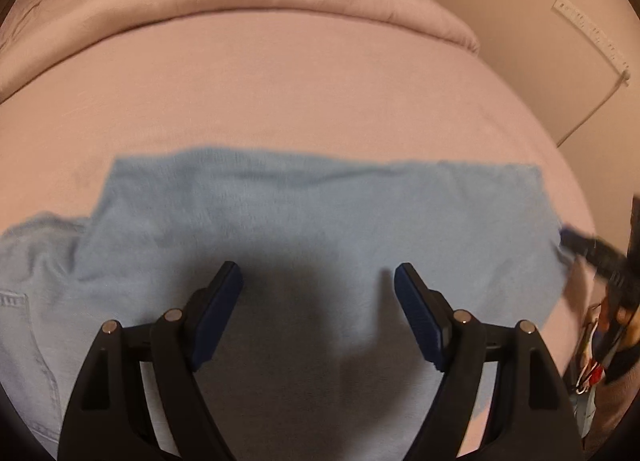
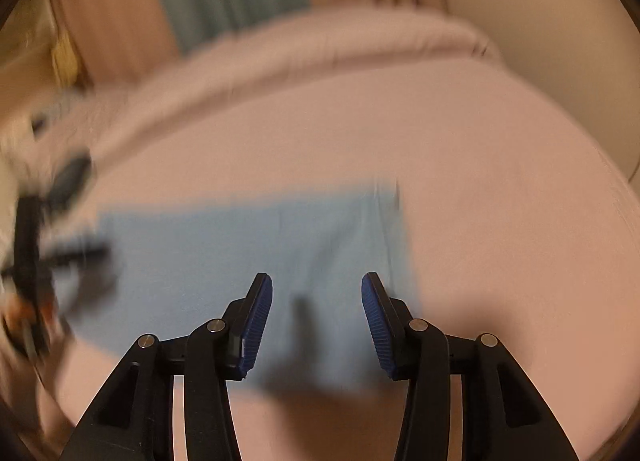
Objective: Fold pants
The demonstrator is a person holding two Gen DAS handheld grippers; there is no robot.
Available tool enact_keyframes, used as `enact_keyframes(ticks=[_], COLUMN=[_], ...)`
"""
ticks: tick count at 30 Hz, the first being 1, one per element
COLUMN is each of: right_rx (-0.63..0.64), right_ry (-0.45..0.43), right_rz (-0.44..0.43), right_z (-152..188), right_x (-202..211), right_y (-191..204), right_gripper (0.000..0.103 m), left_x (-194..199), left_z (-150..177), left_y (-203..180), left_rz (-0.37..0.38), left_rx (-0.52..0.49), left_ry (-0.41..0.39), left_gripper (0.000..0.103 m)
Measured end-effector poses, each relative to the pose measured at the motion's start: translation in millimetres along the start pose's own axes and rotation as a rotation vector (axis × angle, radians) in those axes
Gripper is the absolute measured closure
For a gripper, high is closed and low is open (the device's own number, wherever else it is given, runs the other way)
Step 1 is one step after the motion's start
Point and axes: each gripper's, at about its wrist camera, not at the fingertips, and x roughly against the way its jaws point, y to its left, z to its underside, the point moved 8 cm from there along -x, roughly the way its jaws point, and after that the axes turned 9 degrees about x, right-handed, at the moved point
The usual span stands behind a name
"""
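- My left gripper (image 1: 318, 281) hangs with jaws wide, nothing between them, over the blue pants (image 1: 320, 217) on the pink bed (image 1: 320, 101).
- My right gripper (image 2: 317, 291), jaws partly apart and empty, hovers above the pants' right edge.

Legible text: none. A pale strip (image 1: 592, 37) fixed to the wall carried rows of small dark marks, too small and blurred to read. No label, brand, number or sign was readable on anything else in either view.
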Motion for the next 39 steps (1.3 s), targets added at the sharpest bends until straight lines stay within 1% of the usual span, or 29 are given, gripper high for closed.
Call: enact_keyframes(ticks=[1,2,3,4,5,6,8,10,11,12,14,15,16,19,22,24,26,28,29,30,31,32,33,36,37,39], right_rx=[0.000,-0.017,-0.074,-0.173,-0.226,-0.259,-0.290,-0.354,-0.419,-0.478,-0.587,-0.625,-0.662,-0.755,-0.763,-0.740,-0.718,-0.699,-0.695,-0.688,-0.688,-0.706,-0.719,-0.715,-0.702,-0.693], right_ry=[0.045,0.003,-0.029,-0.057,-0.079,-0.099,-0.128,-0.122,-0.119,-0.120,-0.126,-0.123,-0.125,-0.167,-0.186,-0.194,-0.195,-0.200,-0.208,-0.214,-0.213,-0.213,-0.218,-0.234,-0.236,-0.241], right_rz=[0.017,0.015,-0.008,-0.047,-0.064,-0.069,-0.065,-0.088,-0.122,-0.162,-0.250,-0.251,-0.239,-0.202,-0.162,-0.138,-0.110,-0.095,-0.088,-0.086,-0.089,-0.092,-0.096,-0.104,-0.098,-0.101], right_z=[18,23,25,25,26,27,34,45,51,56,66,67,68,58,44,36,30,24,22,20,21,26,29,30,29,26], right_x=[-8,-4,5,17,24,33,51,55,51,46,36,29,24,17,5,2,-1,-4,-4,-3,-5,-5,-5,-2,0,-1], right_y=[-3,-7,-14,-22,-27,-28,-25,-22,-28,-28,-25,-26,-27,-33,-36,-35,-34,-33,-33,-32,-32,-36,-38,-37,-36,-36], right_gripper=[0.064,0.072,0.073,0.073,0.071,0.058,0.046,0.046,0.046,0.046,0.046,0.046,0.046,0.046,0.046,0.046,0.046,0.046,0.051,0.067,0.071,0.080,0.084,0.086,0.086,0.088], left_x=[-1,0,2,4,8,12,20,26,28,29,28,26,27,27,26,24,21,18,15,14,12,8,4,-5,-11,-27], left_z=[0,1,1,2,2,3,0,5,6,9,12,15,17,25,29,30,28,23,19,18,16,12,9,4,4,8], left_y=[2,3,3,3,4,4,2,-5,-10,-17,-30,-36,-42,-49,-55,-56,-63,-77,-87,-89,-95,-103,-112,-126,-130,-130], left_rz=[-0.005,-0.011,-0.024,-0.030,-0.027,-0.016,0.037,0.087,0.119,0.164,0.224,0.249,0.260,0.280,0.295,0.304,0.330,0.355,0.376,0.388,0.404,0.425,0.445,0.486,0.486,0.477], left_rx=[-0.007,-0.016,-0.027,-0.031,-0.029,-0.022,0.005,0.028,0.041,0.059,0.088,0.106,0.116,0.143,0.155,0.178,0.207,0.199,0.196,0.199,0.203,0.205,0.211,0.232,0.233,0.259], left_ry=[-0.008,-0.011,-0.006,0.000,0.004,0.004,-0.004,-0.003,0.004,0.016,0.040,0.051,0.058,0.069,0.078,0.085,0.097,0.103,0.109,0.116,0.127,0.135,0.141,0.166,0.180,0.233], left_gripper=[0.024,0.024,0.024,0.024,0.024,0.024,0.023,0.022,0.021,0.021,0.021,0.021,0.021,0.021,0.020,0.020,0.020,0.020,0.020,0.020,0.020,0.021,0.021,0.021,0.021,0.022])
